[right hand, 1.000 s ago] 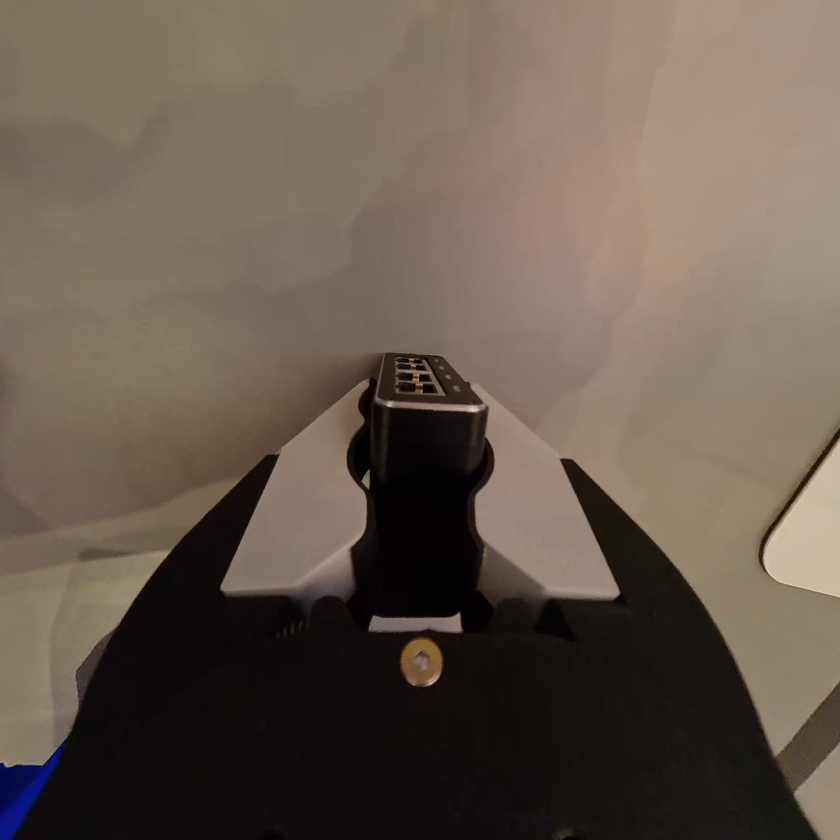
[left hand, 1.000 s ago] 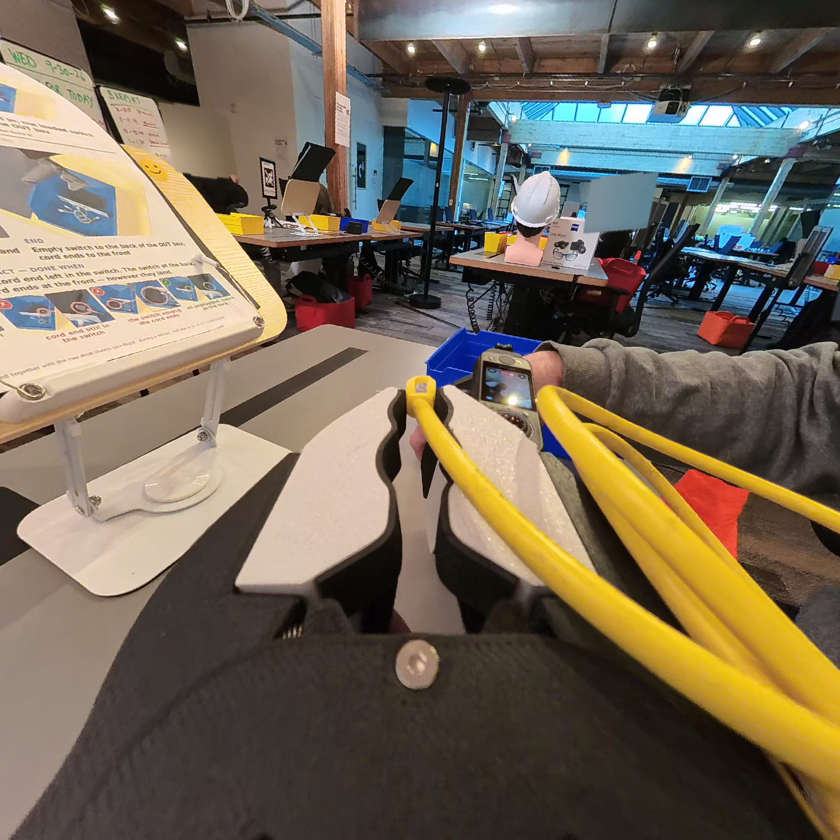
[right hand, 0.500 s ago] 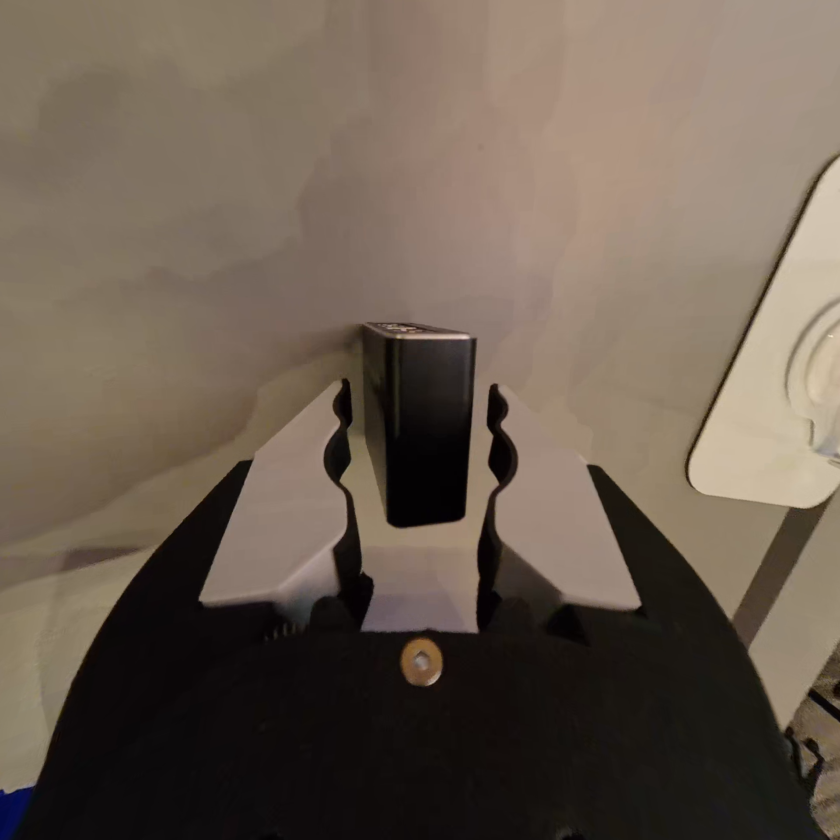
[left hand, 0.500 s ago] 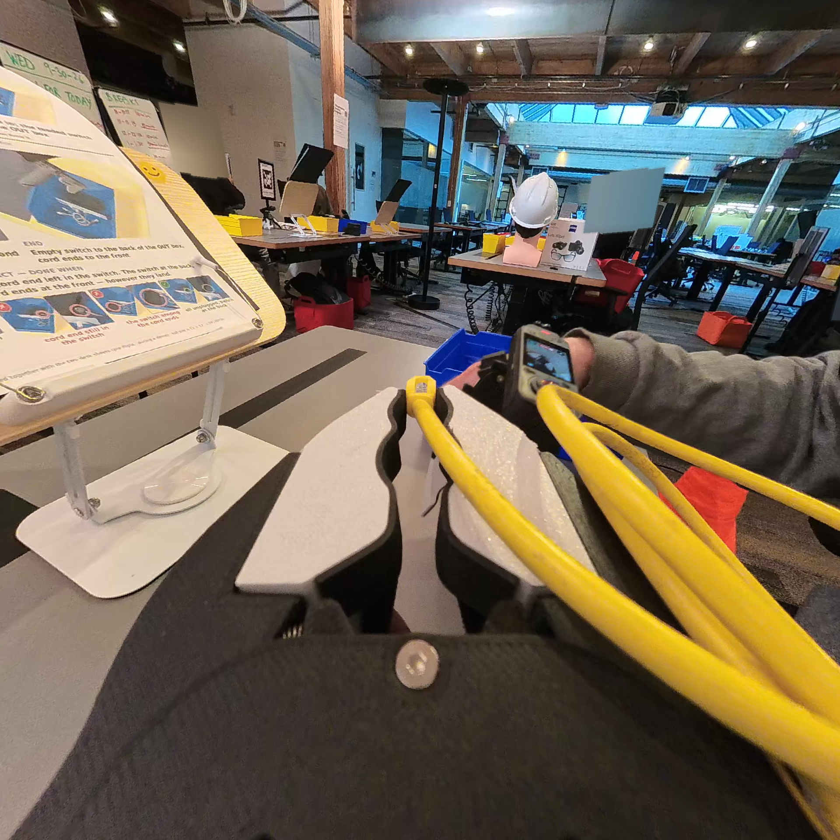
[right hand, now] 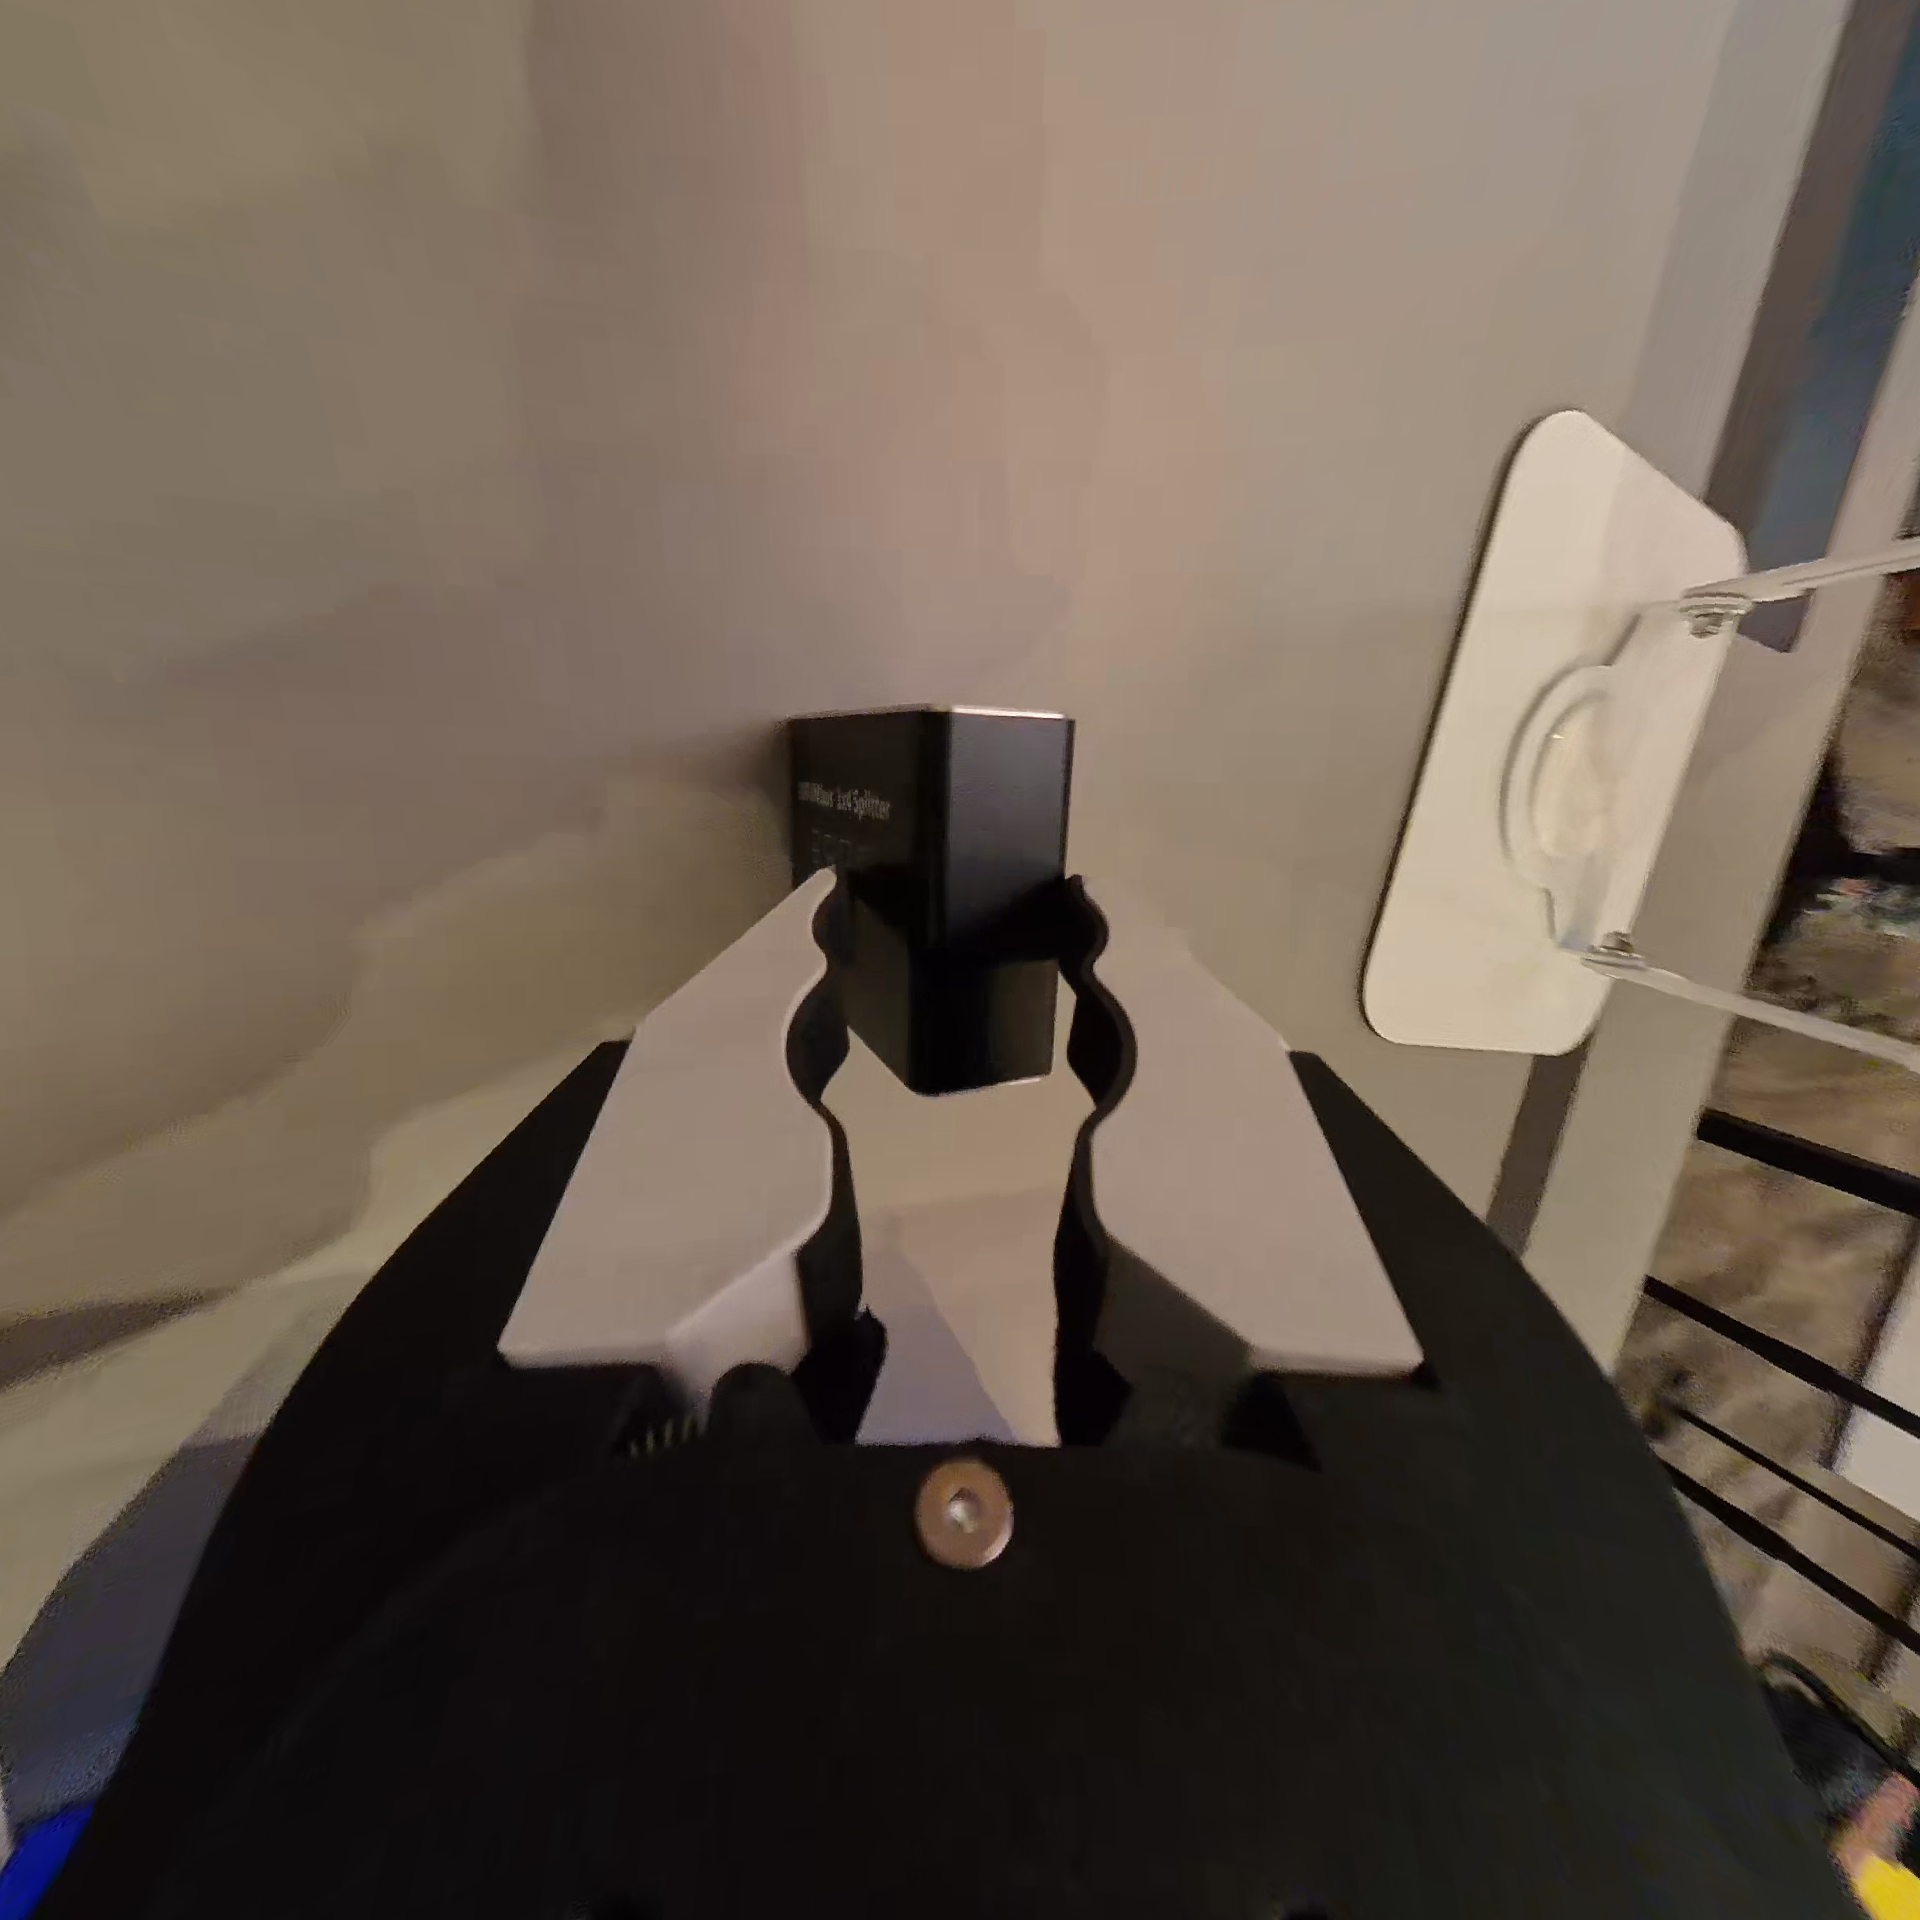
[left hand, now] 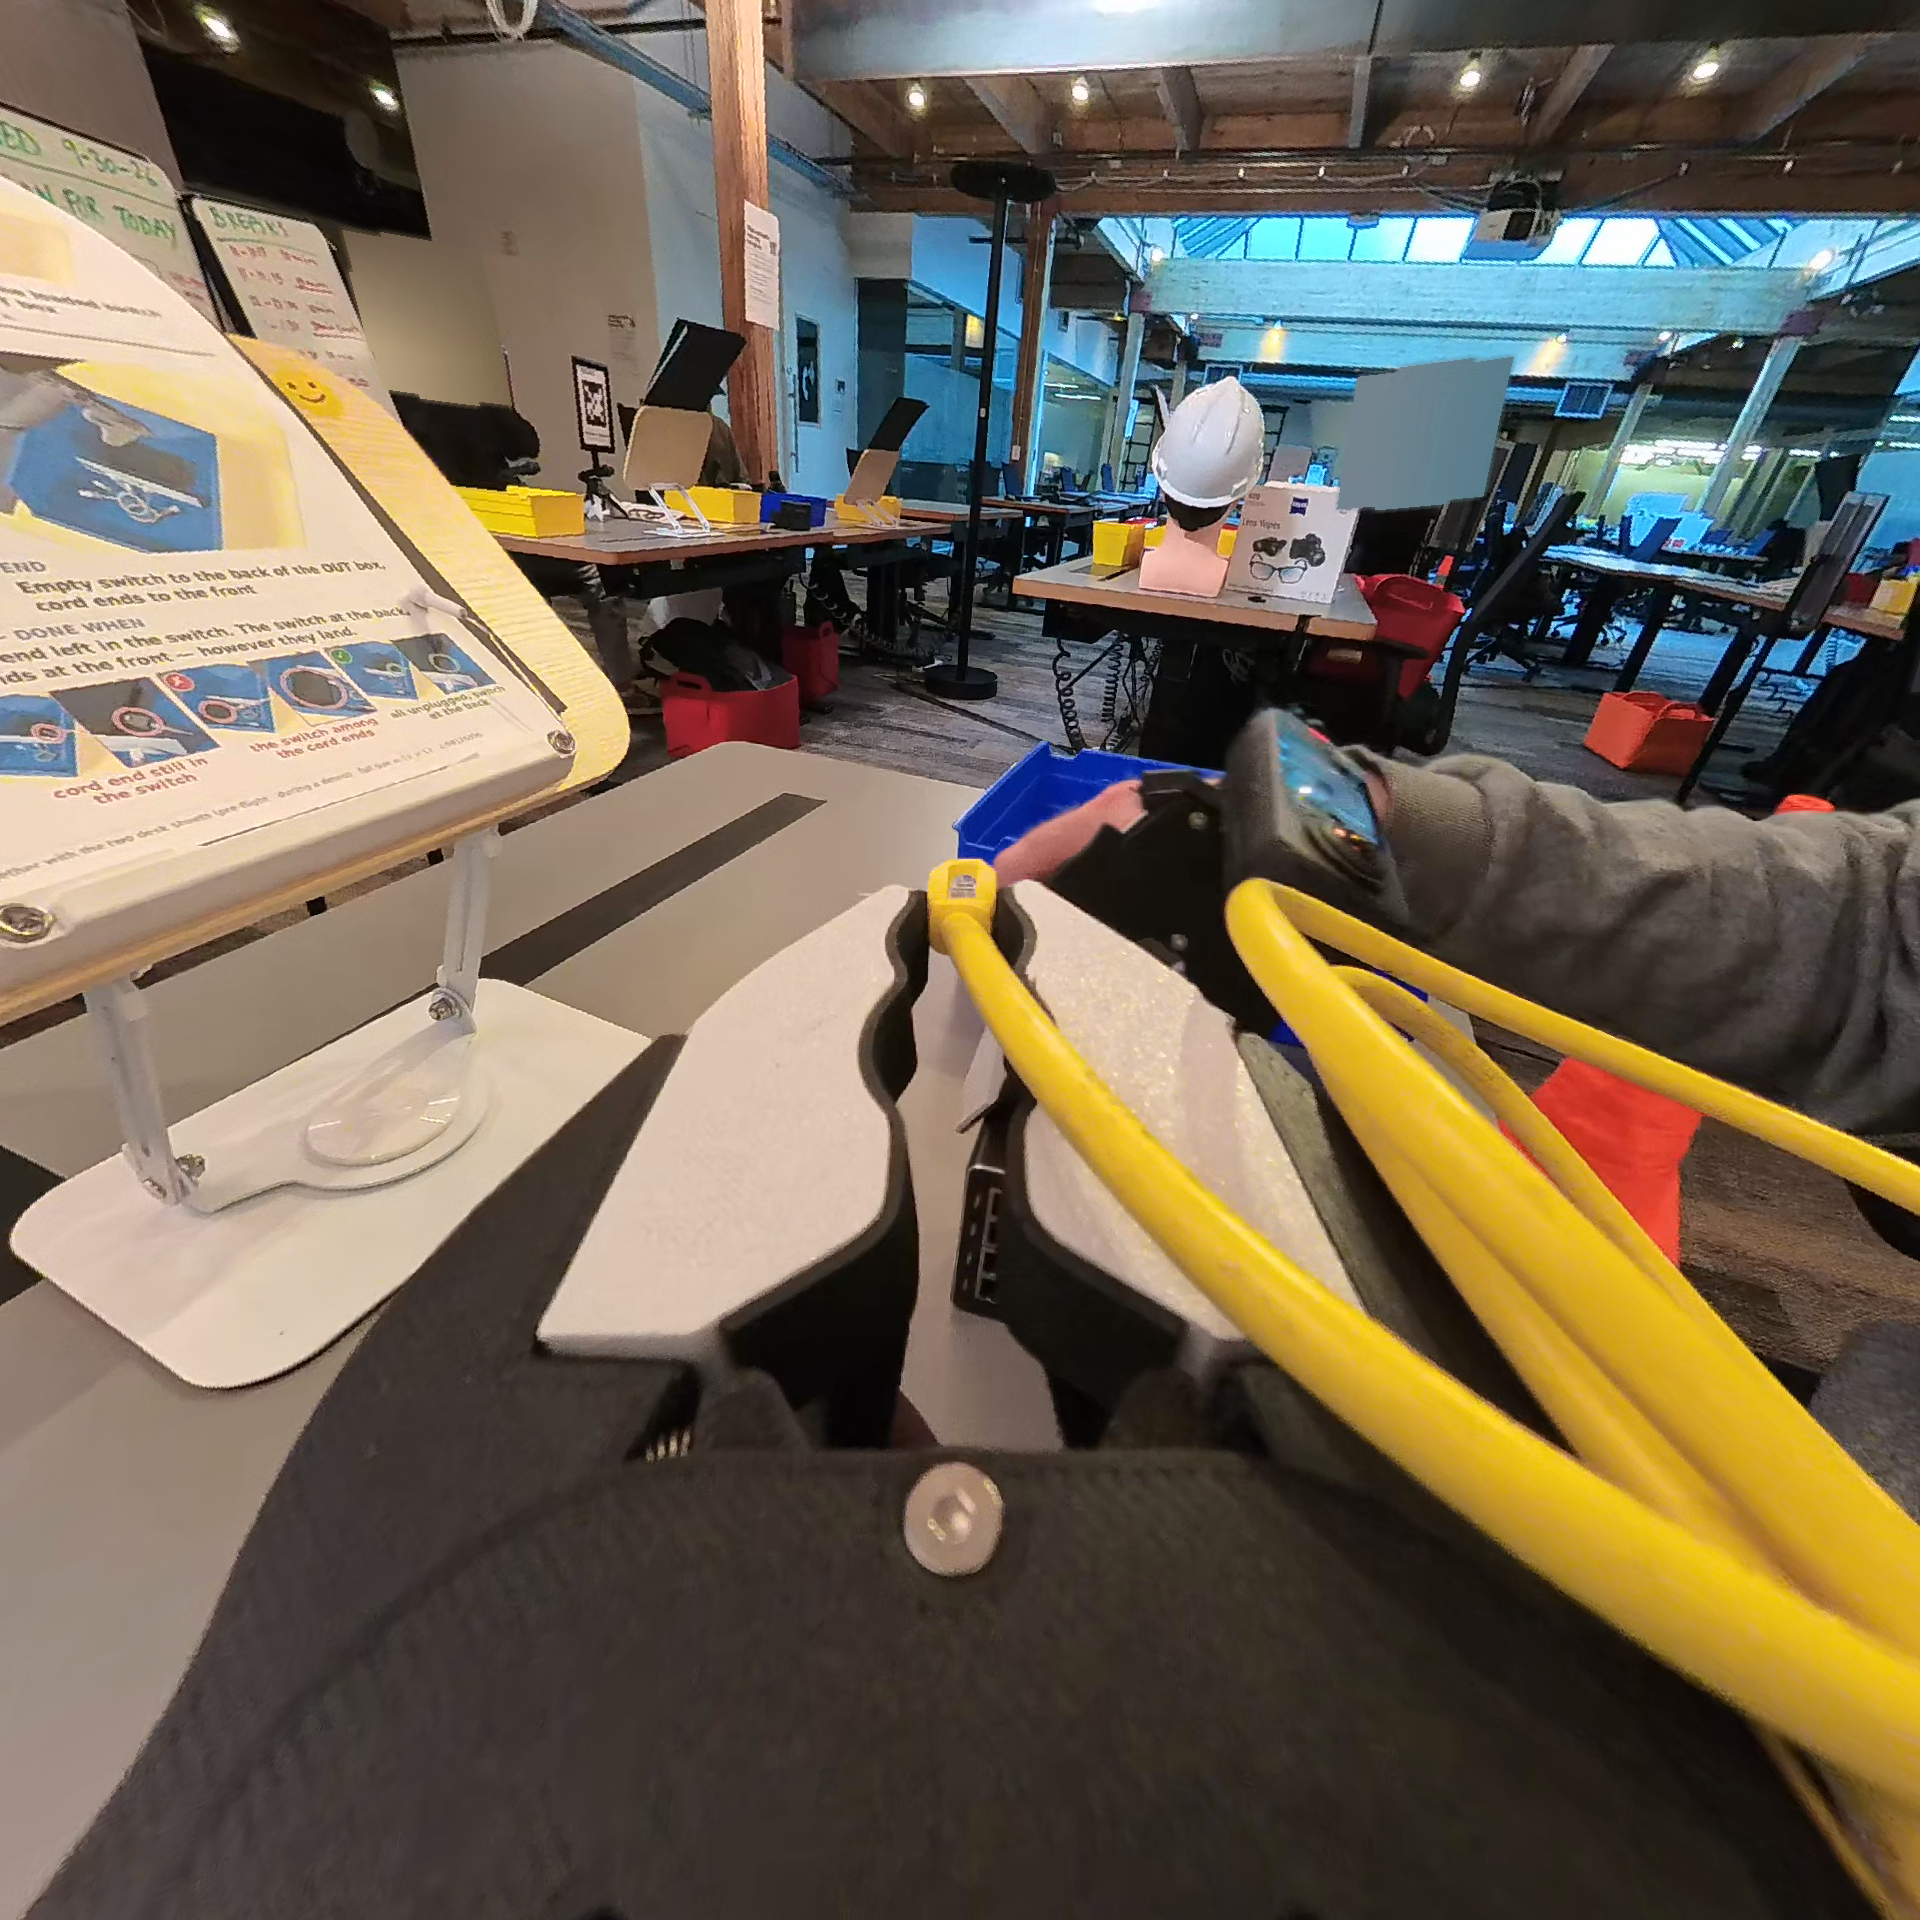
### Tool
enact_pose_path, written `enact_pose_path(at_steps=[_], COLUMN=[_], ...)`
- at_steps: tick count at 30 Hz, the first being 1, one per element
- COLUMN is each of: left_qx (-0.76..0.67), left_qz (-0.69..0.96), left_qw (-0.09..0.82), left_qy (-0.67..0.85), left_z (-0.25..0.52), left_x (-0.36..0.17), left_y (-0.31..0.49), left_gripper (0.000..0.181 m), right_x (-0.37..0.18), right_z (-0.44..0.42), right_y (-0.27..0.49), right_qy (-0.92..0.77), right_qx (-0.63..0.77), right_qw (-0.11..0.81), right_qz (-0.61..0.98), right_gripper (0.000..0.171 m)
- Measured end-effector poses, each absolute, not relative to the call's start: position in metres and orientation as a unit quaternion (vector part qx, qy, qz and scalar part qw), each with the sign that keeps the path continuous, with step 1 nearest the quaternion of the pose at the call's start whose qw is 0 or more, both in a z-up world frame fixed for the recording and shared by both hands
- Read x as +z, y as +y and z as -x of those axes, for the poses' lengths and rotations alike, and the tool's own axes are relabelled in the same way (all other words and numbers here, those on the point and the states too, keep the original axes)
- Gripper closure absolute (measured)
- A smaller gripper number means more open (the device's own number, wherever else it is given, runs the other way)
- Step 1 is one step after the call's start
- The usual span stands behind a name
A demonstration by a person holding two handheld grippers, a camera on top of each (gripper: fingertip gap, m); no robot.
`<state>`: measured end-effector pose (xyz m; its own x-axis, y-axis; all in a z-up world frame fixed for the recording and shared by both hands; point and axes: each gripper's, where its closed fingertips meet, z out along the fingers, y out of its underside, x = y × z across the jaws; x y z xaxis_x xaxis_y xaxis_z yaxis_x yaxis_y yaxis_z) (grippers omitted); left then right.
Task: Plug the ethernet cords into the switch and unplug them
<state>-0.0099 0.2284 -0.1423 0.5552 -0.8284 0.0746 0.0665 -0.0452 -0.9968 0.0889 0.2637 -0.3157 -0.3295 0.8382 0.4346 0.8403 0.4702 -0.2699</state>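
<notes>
We are pinching the yellow cord (left hand: 1091,1122) near its plug in our left tongs (left hand: 961,914). Our right tongs (right hand: 951,894), clamped a second ago, are spreading around the black switch (right hand: 951,821) on the table (right hand: 416,520), so plugging comes next.

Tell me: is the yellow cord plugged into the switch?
Not plugged. The left gripper pinches the yellow cord by its plug, away from the switch.
</notes>
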Motion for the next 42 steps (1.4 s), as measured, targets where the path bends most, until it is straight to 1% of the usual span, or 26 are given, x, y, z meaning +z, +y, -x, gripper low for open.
enact_pose_path(at_steps=[6, 18, 28, 34, 42], left_qx=[-0.360, -0.363, -0.364, -0.369, -0.374], left_qz=[0.625, 0.627, 0.630, 0.632, 0.633], left_qw=[0.623, 0.622, 0.620, 0.619, 0.615], left_qy=[0.303, 0.297, 0.292, 0.286, 0.284], left_z=[0.013, 0.018, 0.021, 0.025, 0.024], left_x=[-0.140, -0.143, -0.145, -0.148, -0.151], left_y=[0.228, 0.232, 0.234, 0.238, 0.239], left_gripper=[0.169, 0.170, 0.169, 0.170, 0.169], right_x=[-0.316, -0.319, -0.327, -0.335, -0.342], right_z=[-0.083, -0.079, -0.077, -0.073, -0.068], right_y=[0.273, 0.287, 0.297, 0.289, 0.280], right_qy=[-0.817, -0.802, -0.743, -0.690, -0.652], right_qx=[0.086, 0.185, 0.313, 0.393, 0.455], right_qw=[0.185, 0.099, 0.009, -0.049, -0.069], right_qz=[0.540, 0.559, 0.592, 0.605, 0.603], right_gripper=[0.136, 0.136, 0.136, 0.135, 0.135])
